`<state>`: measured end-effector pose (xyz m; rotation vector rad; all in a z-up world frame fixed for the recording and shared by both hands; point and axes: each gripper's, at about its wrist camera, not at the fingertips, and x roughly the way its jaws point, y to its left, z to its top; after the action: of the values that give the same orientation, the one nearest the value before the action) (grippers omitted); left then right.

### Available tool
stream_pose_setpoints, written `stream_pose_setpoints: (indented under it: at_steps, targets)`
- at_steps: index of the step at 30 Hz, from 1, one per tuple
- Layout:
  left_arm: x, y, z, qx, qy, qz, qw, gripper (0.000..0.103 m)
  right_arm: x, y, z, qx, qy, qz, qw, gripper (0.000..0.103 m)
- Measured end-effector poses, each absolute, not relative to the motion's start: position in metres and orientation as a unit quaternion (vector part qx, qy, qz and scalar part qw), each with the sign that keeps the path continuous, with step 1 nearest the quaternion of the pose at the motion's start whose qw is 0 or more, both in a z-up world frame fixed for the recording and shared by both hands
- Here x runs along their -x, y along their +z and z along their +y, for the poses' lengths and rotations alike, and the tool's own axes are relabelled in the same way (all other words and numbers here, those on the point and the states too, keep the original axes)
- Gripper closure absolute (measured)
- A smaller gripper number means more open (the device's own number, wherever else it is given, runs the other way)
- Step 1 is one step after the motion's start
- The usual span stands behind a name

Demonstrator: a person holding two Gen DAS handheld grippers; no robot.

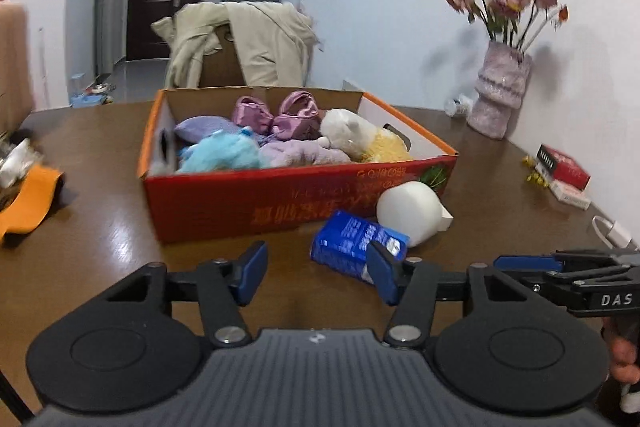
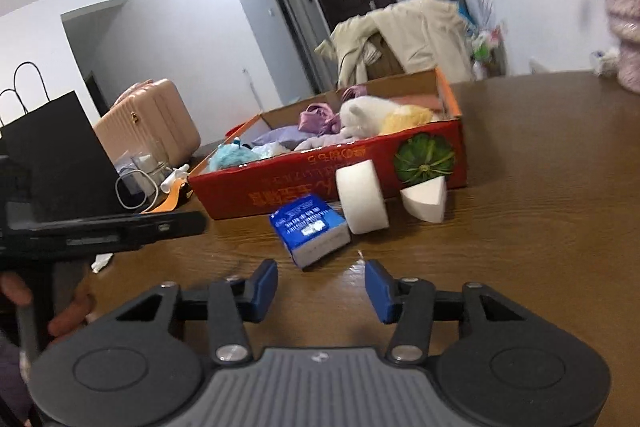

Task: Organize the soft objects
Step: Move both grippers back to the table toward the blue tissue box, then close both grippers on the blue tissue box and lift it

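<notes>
Left gripper point(image 1: 316, 273): jaws spread wide, nothing between them, low over the worktop point(image 1: 100, 219). The right pad overlaps the tissue pack point(image 1: 358, 245) in view; contact cannot be told.

Right gripper point(image 2: 322, 287): jaws also apart and empty, aimed at the same pack point(image 2: 310, 233), which lies at 12 o'clock just ahead of the tips. Looks like the next pick, judged from the aim.

Beyond the pack, at 1 o'clock: a white roll point(image 2: 362, 201) touching the box front, and a white wedge point(image 2: 426, 201) just beside it. All three sit outside the box point(image 1: 256, 199), so likely still to be stowed.

Box holds the sorted softs: blue plush point(image 1: 218, 153), purple shoes point(image 1: 276, 115), white-yellow plush point(image 1: 360, 135). Room remains at the near wall.

Vase point(image 1: 498, 95) at 2 o'clock, well apart.
</notes>
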<state>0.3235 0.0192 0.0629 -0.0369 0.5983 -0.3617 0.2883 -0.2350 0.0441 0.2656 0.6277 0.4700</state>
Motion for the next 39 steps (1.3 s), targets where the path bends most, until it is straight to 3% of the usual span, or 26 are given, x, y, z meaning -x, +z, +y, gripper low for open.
stream_pose_setpoints:
  at_steps: [11,14,17,27,39]
  targets:
    - [-0.399,0.030,0.009,0.035,-0.225,0.328,0.917,0.051,-0.368,0.024,-0.203,-0.153,0.243,0.361,0.887,0.061]
    - [-0.408,0.019,0.013,0.058,-0.245,0.343,0.905,0.060,-0.380,0.014,-0.201,-0.159,0.243,0.370,0.883,0.061]
    - [-0.410,0.017,0.017,0.079,-0.272,0.346,0.895,0.074,-0.383,0.013,-0.204,-0.168,0.247,0.366,0.881,0.064]
    - [-0.389,0.029,0.013,0.071,-0.266,0.346,0.897,0.074,-0.375,0.023,-0.204,-0.151,0.242,0.352,0.892,0.074]
    - [-0.273,0.115,0.005,0.042,-0.273,0.249,0.928,0.074,-0.286,0.106,-0.212,-0.111,0.261,0.259,0.923,0.076]
